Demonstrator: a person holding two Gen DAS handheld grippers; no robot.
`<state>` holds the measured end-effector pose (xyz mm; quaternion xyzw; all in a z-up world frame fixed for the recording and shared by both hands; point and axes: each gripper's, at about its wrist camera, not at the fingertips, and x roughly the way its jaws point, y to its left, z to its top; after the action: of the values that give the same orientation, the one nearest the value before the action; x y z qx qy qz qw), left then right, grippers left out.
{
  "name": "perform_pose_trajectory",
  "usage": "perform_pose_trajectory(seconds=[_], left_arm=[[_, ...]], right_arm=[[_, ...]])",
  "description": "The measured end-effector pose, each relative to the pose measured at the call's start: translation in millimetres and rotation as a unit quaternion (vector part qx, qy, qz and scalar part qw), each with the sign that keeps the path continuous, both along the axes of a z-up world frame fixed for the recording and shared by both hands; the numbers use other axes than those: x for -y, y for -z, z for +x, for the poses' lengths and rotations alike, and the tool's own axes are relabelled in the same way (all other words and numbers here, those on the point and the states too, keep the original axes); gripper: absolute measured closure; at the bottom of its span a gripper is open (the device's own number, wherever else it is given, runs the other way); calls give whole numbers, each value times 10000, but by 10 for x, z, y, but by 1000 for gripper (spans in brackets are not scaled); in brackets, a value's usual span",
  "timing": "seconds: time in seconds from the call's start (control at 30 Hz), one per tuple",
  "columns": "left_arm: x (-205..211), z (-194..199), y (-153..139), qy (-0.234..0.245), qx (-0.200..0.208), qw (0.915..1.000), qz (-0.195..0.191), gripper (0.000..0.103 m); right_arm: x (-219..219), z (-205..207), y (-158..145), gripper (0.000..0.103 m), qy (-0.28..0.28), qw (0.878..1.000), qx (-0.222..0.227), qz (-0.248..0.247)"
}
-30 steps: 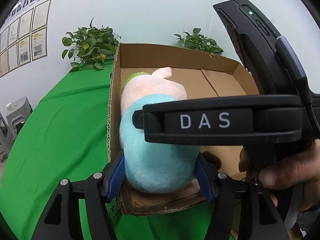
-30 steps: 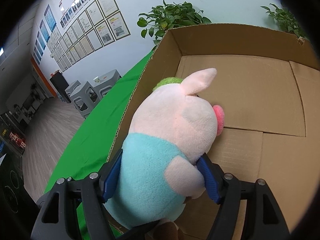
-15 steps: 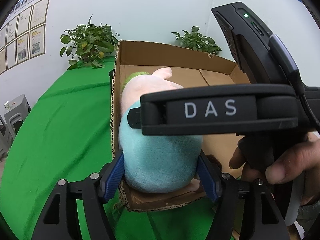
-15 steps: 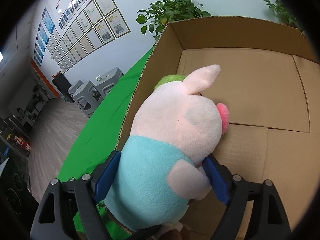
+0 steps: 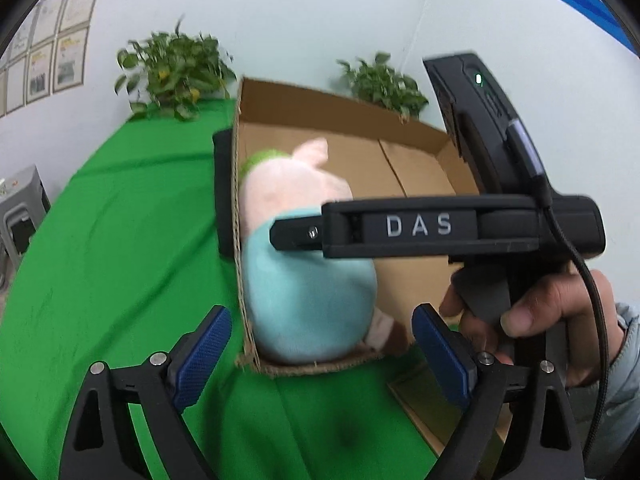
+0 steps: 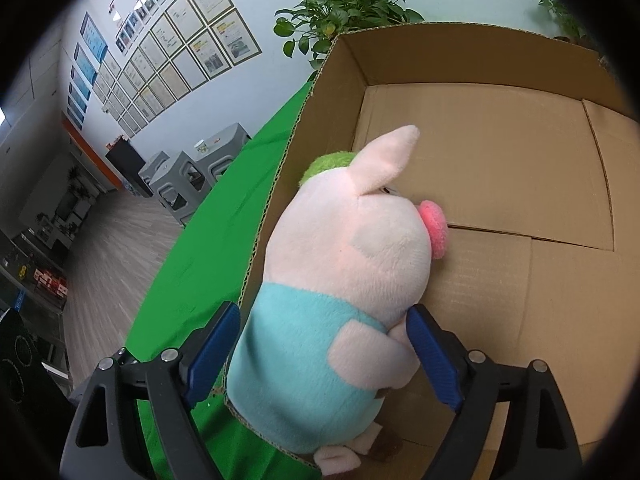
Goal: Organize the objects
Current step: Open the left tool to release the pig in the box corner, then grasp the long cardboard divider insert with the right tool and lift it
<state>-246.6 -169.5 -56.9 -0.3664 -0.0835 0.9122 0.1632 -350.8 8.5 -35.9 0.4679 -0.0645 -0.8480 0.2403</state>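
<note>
The pig plush toy (image 6: 340, 312) sits upright in the cardboard box (image 6: 520, 184), against its left wall at the near corner. Both the left gripper (image 5: 320, 354) and right gripper (image 6: 324, 354) have just been opening, pads off the toy. The right gripper is nearer, straddling the toy's body.

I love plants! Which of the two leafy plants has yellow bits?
The bushier plant by the framed papers; the smaller plant behind the cardboard box looks all green.
</note>
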Motion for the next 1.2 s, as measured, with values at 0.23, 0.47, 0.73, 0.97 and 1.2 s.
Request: perform_pose_trajectory(seconds=[0.23, 0.47, 0.73, 0.97, 1.2], left_arm=[[-68, 113, 70, 354, 648, 9973, 57, 11], [-111, 203, 71, 347, 731, 9967, -12, 11], [-232, 247, -26, 270, 641, 9975, -134, 11], [-427, 396, -210, 241, 520, 9976, -394, 11], [-688, 702, -243, 430, 658, 9958, -475, 11]], right_arm=[[-1, 114, -16, 18, 29, 10000, 1, 54], [-23, 174, -78, 18, 60, 9999, -90, 46], [-93, 331, -198, 18, 98, 9995, -279, 95], [-333, 569, -407, 0, 483, 9965, -649, 212], [-485, 1204, -596, 0, 422, 9916, -991, 715]])
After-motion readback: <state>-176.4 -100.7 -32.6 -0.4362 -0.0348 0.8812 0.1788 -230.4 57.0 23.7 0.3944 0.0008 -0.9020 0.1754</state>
